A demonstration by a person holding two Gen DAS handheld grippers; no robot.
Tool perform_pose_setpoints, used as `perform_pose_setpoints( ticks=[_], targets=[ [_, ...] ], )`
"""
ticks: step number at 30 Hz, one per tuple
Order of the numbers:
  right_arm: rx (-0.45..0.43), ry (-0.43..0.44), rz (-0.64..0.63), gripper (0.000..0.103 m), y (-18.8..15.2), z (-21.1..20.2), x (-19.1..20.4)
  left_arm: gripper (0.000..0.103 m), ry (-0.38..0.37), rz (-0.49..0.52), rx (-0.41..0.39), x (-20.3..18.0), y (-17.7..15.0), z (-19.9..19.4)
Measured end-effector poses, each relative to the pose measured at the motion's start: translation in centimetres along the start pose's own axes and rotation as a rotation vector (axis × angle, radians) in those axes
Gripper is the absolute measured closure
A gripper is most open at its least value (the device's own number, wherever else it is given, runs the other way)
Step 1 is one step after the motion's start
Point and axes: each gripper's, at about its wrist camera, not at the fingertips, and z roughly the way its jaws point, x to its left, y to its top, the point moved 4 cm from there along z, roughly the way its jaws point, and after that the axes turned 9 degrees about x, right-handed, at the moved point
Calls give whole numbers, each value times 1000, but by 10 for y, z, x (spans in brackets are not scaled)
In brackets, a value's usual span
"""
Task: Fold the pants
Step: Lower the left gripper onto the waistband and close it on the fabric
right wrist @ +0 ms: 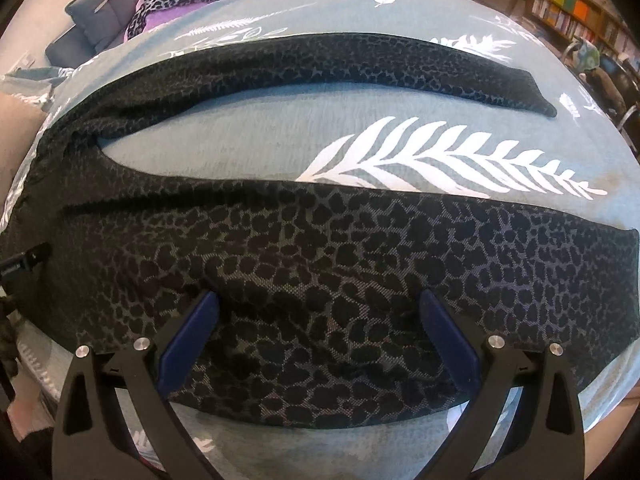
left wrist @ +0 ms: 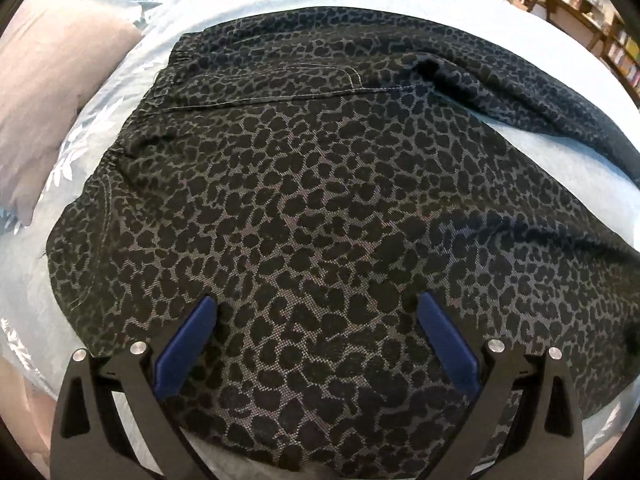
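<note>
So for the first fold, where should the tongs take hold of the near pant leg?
Probably at the near long edge of the near leg, coming in low from the person's side. It lies flat on the leaf-print sheet, with that edge free, and both the right tongs and left tongs hang open just above it.

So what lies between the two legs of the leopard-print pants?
Only bare light-blue bedsheet with a white fern-leaf print lies between the legs of the dark leopard-print pants, seen in the right wrist view.

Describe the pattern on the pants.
Black leopard-style spots on grey pants; clearest in the left wrist view.
</note>
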Motion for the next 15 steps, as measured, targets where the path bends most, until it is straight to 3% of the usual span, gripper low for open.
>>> perform_pose_setpoints(
  ticks=[3,6,9,15],
  targets=[
    [-11,8,-15,2,-5,3,-1,5,-32,24,39,1,5,-5],
    [3,-9,-64,2,-10,3,2,5,-68,4,26,9,19,-12],
    [40,-1,-68,2,-6,0,3,5,-43,12,-27,15,39,-22],
    [-6,81,7,2,11,-18,-1,5,7,-45,-65,48,93,-20]
  ],
)
